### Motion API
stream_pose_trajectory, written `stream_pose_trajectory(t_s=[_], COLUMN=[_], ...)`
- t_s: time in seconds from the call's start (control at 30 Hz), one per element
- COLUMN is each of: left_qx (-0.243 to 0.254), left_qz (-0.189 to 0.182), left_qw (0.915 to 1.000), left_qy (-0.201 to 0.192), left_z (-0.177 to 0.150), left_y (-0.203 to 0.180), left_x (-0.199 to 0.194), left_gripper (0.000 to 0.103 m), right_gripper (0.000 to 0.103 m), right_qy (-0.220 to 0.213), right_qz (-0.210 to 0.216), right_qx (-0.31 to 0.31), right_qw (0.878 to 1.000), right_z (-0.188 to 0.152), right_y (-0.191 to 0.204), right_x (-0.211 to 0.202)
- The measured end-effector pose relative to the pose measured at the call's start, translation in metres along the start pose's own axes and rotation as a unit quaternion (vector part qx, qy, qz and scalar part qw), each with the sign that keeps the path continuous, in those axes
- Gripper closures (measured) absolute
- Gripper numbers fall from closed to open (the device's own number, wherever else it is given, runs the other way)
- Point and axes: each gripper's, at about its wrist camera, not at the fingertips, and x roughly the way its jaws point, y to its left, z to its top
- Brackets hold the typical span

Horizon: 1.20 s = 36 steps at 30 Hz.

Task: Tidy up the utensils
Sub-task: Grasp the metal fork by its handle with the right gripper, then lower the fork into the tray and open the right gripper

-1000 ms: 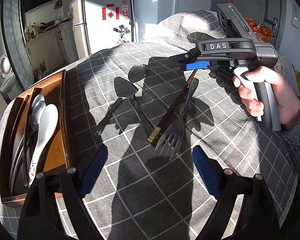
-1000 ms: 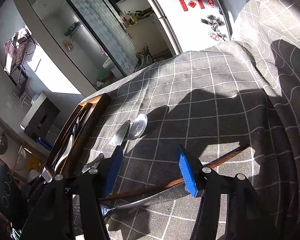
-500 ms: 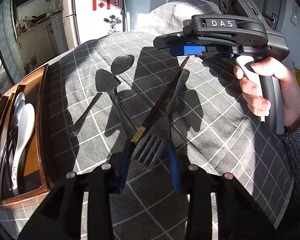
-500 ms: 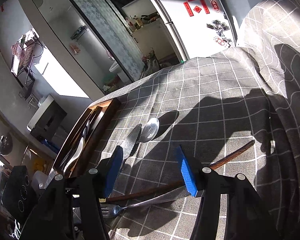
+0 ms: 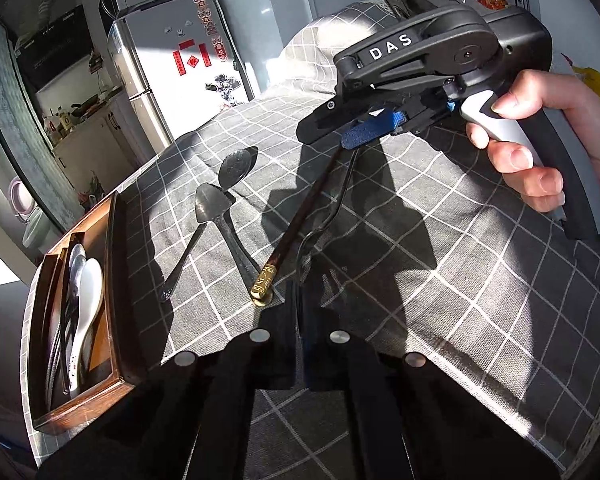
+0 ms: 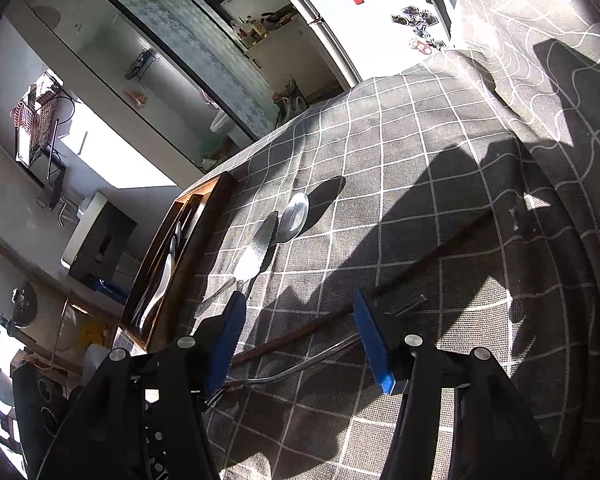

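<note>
Fork: thin, stiff, slippery metal, light; best held at the neck. Left tongs closed on its head; right tongs open above its handle, mid-tabletop.

Fork and chopstick between open jaws

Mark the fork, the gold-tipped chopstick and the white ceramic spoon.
fork (image 5: 342, 196), left wrist view, handle mid-length.
gold-tipped chopstick (image 5: 263, 282), left wrist view, gold cap.
white ceramic spoon (image 5: 92, 280), left wrist view, bowl, in tray.
</note>
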Motion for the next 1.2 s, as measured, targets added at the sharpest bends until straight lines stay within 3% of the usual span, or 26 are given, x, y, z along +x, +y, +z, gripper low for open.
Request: stream_pose_trajectory(t_s=[0.23,0.4,0.5,0.73,0.83,0.9,1.2], left_qx=[-0.022,-0.089,-0.107,-0.098,-0.103,-0.102,-0.121], left_qz=[-0.013,-0.050,-0.064,-0.066,-0.075,-0.074,-0.078], left_qw=[0.9996,0.9944,0.9919,0.9928,0.9916,0.9917,0.9885], left_qy=[-0.015,-0.026,-0.021,-0.021,-0.024,-0.026,-0.046], left_z=[0.003,0.009,0.010,0.006,0.005,0.004,-0.007], left_y=[0.002,0.016,0.018,0.011,0.013,0.015,0.032], left_x=[-0.005,-0.007,-0.005,-0.010,-0.014,-0.016,-0.037], left_gripper=[0.101,0.101,0.101,0.099,0.097,0.097,0.097], right_gripper=[0.046,0.046,0.047,0.047,0.064,0.083,0.086], right_qy=[0.015,0.024,0.014,-0.016,-0.016,-0.018,-0.027], right_qz=[0.004,0.058,0.047,0.028,0.005,-0.003,-0.009], right_qx=[0.031,0.107,0.114,0.132,0.124,0.124,0.094], right_qw=[0.999,0.992,0.992,0.991,0.992,0.992,0.995], right_z=[-0.025,-0.047,-0.052,-0.043,-0.043,-0.044,-0.042], right_y=[0.008,0.006,0.010,0.014,0.015,0.013,0.043], right_x=[-0.011,-0.001,0.007,0.016,0.019,0.021,0.018])
